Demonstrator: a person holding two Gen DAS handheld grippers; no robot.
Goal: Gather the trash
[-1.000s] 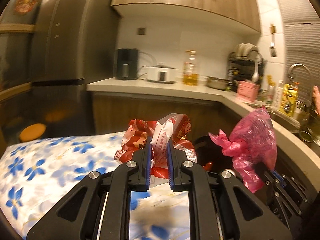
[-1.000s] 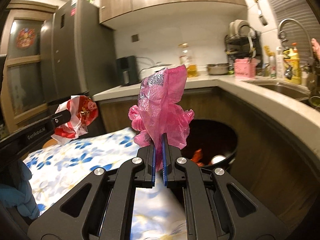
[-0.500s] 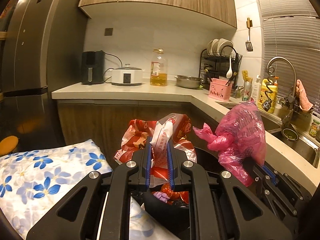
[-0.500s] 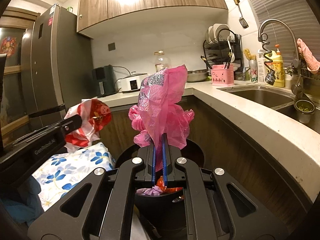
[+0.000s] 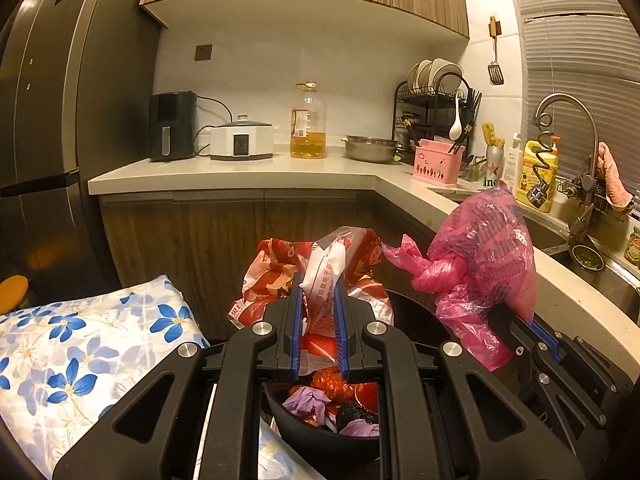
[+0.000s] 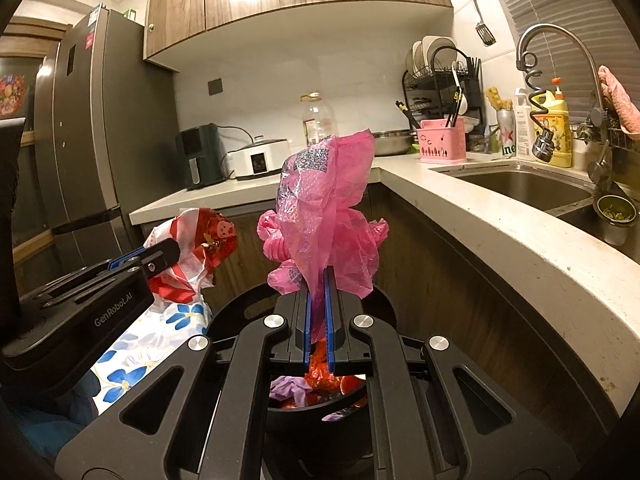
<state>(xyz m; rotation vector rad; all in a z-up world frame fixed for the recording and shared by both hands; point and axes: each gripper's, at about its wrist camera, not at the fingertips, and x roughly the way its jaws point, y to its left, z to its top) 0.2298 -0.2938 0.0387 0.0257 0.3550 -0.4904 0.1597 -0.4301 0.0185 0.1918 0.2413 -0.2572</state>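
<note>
We hold both claws over the round black bin [image 5: 416, 320] for dropping: left claw [image 5: 318, 320] clamps the crumpled red-and-white plastic wrapper [image 5: 320, 276], right claw [image 6: 319, 320] pinches the crumpled pink plastic bag [image 6: 324, 216].

oil bottle [image 5: 308, 124], pink caddy [image 5: 437, 163], fridge [image 6: 92, 128].

Pale L-shaped counter [image 5: 240, 172] along the wall and round the corner to the sink [image 6: 520, 188]. On it, left to right — black air fryer [image 5: 172, 126], white cooker [image 5: 242, 140], oil bottle [image 5: 308, 122], steel bowl [image 5: 370, 148], dish rack [image 5: 436, 100], pink caddy [image 5: 438, 164], can [image 5: 494, 164], yellow bottle [image 5: 538, 176] by the tap. Lower left, blue-flowered cloth [image 5: 80, 352] over a surface — black bin [image 5: 320, 428] just beside it, floor hidden.
</note>
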